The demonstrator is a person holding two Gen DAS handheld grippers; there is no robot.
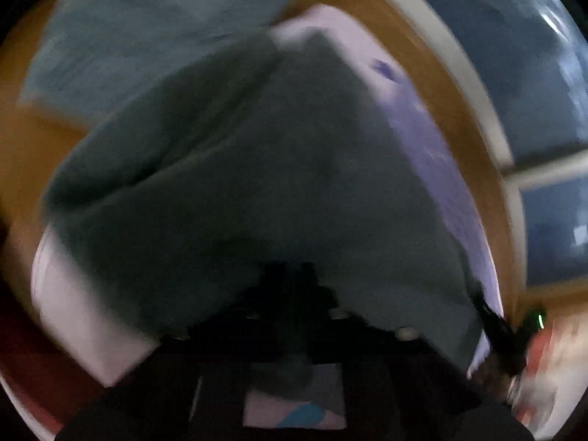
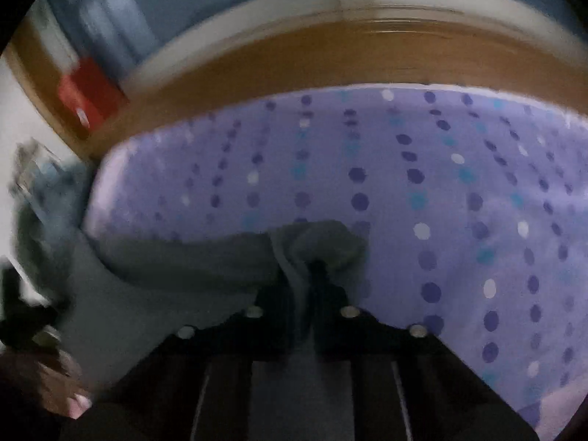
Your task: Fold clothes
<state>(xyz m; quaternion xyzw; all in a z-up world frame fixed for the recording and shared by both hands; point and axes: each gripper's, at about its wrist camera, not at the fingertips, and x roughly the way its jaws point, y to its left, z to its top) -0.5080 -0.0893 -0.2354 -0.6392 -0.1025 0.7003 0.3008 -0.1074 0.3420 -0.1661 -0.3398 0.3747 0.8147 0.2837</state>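
Observation:
A dark grey-green garment [image 1: 257, 169] lies spread over a purple dotted board cover [image 1: 433, 154]. My left gripper [image 1: 290, 286] is shut on the garment's near edge, its black fingers half buried in cloth. In the right wrist view, my right gripper [image 2: 312, 279] is shut on a bunched fold of the same garment [image 2: 191, 261], which trails to the left over the edge of the dotted cover [image 2: 441, 191]. The other gripper and a hand [image 2: 44, 360] show at the far left. Both views are motion-blurred.
A second blue-grey cloth [image 1: 147, 36] lies beyond the garment on a brown wooden floor [image 1: 29, 154]. A white-framed window or door [image 2: 257, 3] runs along the back. A red box [image 2: 88, 88] stands at the back left.

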